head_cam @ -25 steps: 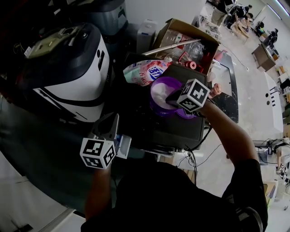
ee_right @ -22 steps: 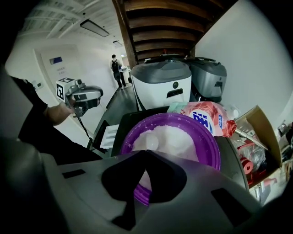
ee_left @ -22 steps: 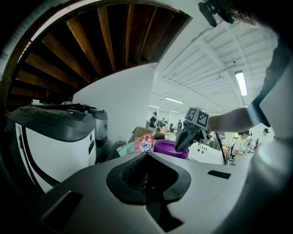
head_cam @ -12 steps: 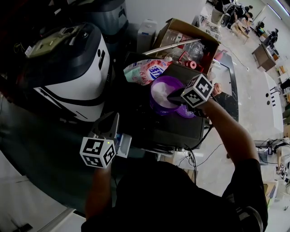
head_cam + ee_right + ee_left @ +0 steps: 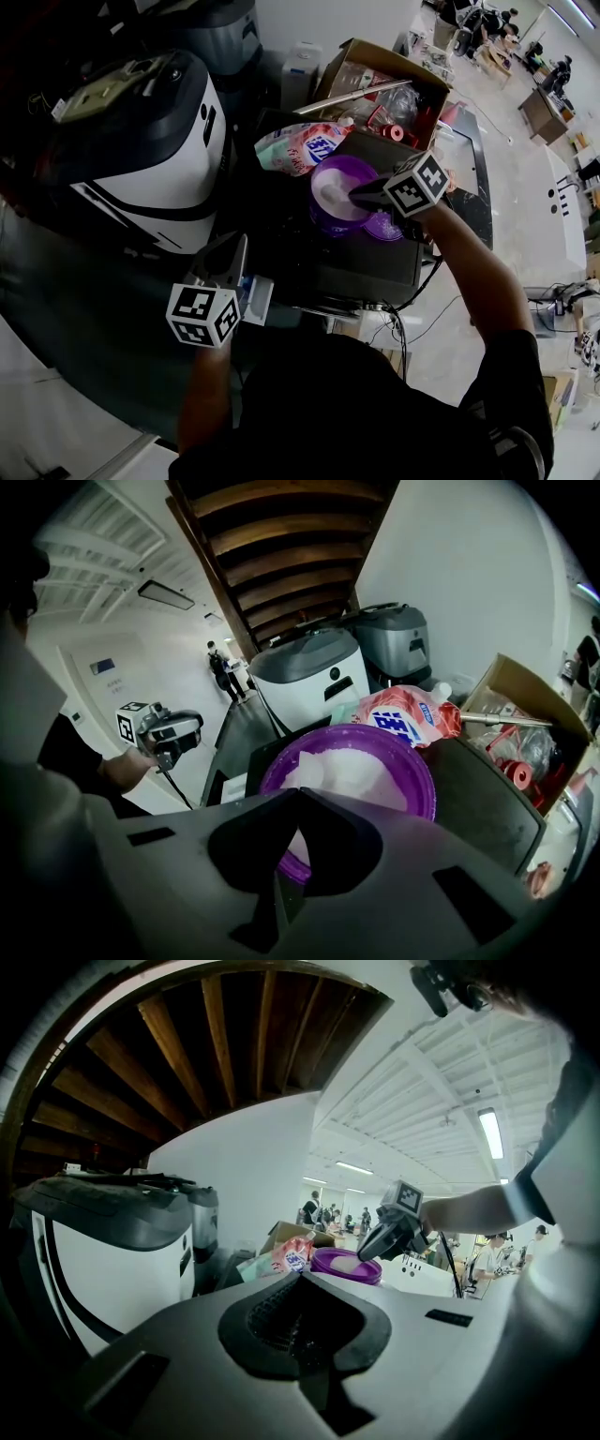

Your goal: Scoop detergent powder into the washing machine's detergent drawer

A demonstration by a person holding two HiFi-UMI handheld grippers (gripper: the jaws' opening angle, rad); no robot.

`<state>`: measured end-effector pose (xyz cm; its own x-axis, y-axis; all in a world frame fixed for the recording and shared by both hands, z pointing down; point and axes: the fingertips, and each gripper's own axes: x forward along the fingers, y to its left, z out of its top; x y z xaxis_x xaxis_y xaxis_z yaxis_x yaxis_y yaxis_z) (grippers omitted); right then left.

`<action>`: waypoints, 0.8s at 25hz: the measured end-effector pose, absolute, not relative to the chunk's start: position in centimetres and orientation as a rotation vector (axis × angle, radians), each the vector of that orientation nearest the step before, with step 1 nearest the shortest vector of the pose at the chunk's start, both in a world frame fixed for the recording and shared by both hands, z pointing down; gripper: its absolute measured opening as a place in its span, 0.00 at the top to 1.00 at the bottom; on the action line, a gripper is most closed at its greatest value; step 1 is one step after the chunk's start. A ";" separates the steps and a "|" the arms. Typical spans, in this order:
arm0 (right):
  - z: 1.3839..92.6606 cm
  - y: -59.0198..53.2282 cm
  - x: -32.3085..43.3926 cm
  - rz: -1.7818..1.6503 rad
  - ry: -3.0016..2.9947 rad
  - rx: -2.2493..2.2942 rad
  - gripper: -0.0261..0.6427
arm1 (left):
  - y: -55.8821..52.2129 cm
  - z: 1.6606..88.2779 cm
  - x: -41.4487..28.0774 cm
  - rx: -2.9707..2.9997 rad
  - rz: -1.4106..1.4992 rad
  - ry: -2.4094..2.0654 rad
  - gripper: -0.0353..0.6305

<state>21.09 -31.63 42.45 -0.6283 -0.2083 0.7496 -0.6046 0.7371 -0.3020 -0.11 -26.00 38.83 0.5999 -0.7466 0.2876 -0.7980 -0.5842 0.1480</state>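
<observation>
Purple tub (image 5: pixel 317 212) sits on a dark cabinet top, partly filled with white powder (image 5: pixel 335 192). My right gripper (image 5: pixel 357 193) reaches over its rim from the right, tips down above the powder. In the right gripper view the jaws (image 5: pixel 298 791) are clenched, and a pale, sharp-edged piece that looks like a scoop (image 5: pixel 310 765) runs from between them into the powder (image 5: pixel 361 766). I cannot make out its handle clearly. Beyond the tub (image 5: pixel 414 772) lies a pink pouch (image 5: pixel 405 719), and an open box (image 5: pixel 525 710) stands at the right.

My left gripper (image 5: pixel 225 258) hangs well apart from the tub, lower left in the head view, just beside a pale, blue-tinged part that is probably the drawer (image 5: pixel 255 301). Its jaws (image 5: pixel 300 1277) are pressed together with nothing between them. Past them I see the tub (image 5: pixel 345 1266) and the right gripper (image 5: pixel 372 1244) at its rim. A white-and-black machine (image 5: pixel 141 150) stands to the left of everything.
</observation>
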 end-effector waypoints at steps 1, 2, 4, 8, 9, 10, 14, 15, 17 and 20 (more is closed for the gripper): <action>42.4 -31.7 21.2 0.719 -2.222 0.623 0.93 | -25.9 38.8 -0.1 2.569 0.283 -1.265 0.94; 42.2 -31.6 21.2 0.735 -2.231 0.637 0.93 | -25.9 38.8 -0.2 2.570 0.283 -1.264 0.94; 41.9 -31.5 21.3 0.779 -2.256 0.667 0.93 | -25.6 38.7 -0.4 2.574 0.282 -1.260 0.94; 41.6 -31.3 21.6 0.849 -2.291 0.738 0.93 | -25.0 38.7 -0.7 2.585 0.282 -1.249 0.94; 41.6 -31.3 21.7 0.853 -2.292 0.759 0.93 | -24.8 38.7 -0.8 2.588 0.282 -1.245 0.94; 41.5 -31.2 21.9 0.856 -2.294 0.782 0.93 | -24.6 38.7 -0.9 2.590 0.283 -1.241 0.94; 40.9 -30.8 21.8 0.948 -2.347 0.875 0.93 | -23.7 38.8 -1.5 2.601 0.288 -1.222 0.94; 40.8 -30.6 21.8 0.974 -2.360 0.896 0.93 | -23.4 38.8 -1.6 2.606 0.291 -1.216 0.94; 40.8 -30.2 21.9 1.001 -2.374 0.936 0.93 | -22.8 38.8 -1.8 2.617 0.298 -1.207 0.94; 40.8 -29.7 22.0 1.013 -2.385 0.977 0.93 | -22.2 38.6 -2.3 2.624 0.307 -1.212 0.94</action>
<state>22.00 -29.72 40.76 -0.6911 -0.4542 0.5622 -0.7200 0.5013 -0.4800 -2.33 -22.23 38.64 0.6349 -0.7180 0.2852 -0.7672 -0.6295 0.1231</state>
